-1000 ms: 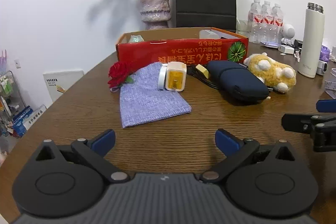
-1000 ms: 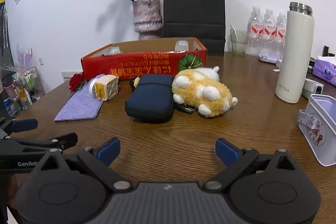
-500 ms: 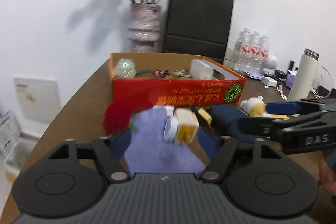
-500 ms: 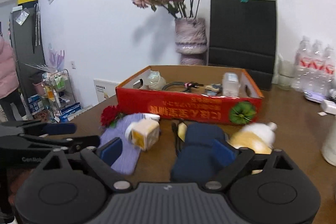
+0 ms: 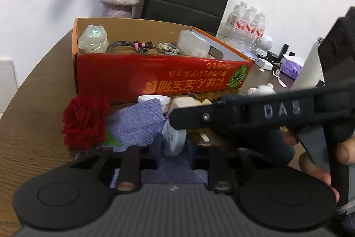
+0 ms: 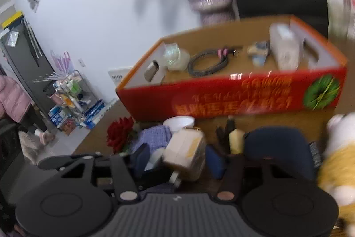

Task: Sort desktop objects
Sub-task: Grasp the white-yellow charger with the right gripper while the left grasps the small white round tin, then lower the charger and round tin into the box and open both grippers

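My left gripper (image 5: 173,149) is closing on the white charger (image 5: 174,141) lying on the purple pouch (image 5: 142,123); the charger sits between the pads, but I can't tell if they're biting yet. My right gripper (image 6: 177,159) is closing too, around the tan cube (image 6: 185,153) just beside it, no contact visible through the blur. So I'd say it's the grab step, with both things still on the desk (image 5: 33,126) in front of the red box (image 5: 155,79). Next should be firm squeezes, then lifting over the box wall without snagging the pouch.
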Motion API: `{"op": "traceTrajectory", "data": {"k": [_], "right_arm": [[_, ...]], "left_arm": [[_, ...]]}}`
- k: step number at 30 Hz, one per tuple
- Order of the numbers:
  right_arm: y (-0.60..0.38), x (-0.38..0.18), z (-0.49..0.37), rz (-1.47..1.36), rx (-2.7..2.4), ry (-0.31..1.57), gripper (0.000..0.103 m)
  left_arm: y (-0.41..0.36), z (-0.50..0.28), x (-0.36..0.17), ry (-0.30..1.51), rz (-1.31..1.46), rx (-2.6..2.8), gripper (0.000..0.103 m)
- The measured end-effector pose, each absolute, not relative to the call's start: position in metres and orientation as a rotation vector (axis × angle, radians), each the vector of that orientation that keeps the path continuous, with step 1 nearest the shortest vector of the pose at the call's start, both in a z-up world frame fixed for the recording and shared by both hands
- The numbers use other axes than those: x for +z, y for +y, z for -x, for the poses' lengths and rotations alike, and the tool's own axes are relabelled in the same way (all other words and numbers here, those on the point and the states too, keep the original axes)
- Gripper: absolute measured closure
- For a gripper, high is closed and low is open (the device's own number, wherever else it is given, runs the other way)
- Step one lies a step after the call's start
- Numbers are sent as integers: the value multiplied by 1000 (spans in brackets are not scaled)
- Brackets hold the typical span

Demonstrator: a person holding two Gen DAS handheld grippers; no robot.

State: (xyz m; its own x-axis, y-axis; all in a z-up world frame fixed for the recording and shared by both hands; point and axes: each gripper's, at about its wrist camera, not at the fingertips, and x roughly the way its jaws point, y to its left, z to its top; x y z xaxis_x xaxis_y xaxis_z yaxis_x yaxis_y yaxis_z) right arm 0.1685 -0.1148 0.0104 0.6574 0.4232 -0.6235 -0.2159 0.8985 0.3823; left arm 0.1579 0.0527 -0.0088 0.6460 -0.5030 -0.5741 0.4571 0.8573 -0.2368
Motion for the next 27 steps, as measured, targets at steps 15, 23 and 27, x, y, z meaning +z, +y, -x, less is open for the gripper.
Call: {"op": "traceTrajectory", "data": {"k": [15, 23, 27], "right_arm": [[-113, 26, -149, -257, 304, 706, 50], [-81, 7, -157, -85, 209, 736, 72], [-84, 33, -115, -86, 211, 667, 72]], "left_arm": [[88, -101, 30, 576, 193, -348, 94], [93, -56, 53, 544, 125, -201, 94], [79, -34, 60, 533, 120, -238, 94]]}}
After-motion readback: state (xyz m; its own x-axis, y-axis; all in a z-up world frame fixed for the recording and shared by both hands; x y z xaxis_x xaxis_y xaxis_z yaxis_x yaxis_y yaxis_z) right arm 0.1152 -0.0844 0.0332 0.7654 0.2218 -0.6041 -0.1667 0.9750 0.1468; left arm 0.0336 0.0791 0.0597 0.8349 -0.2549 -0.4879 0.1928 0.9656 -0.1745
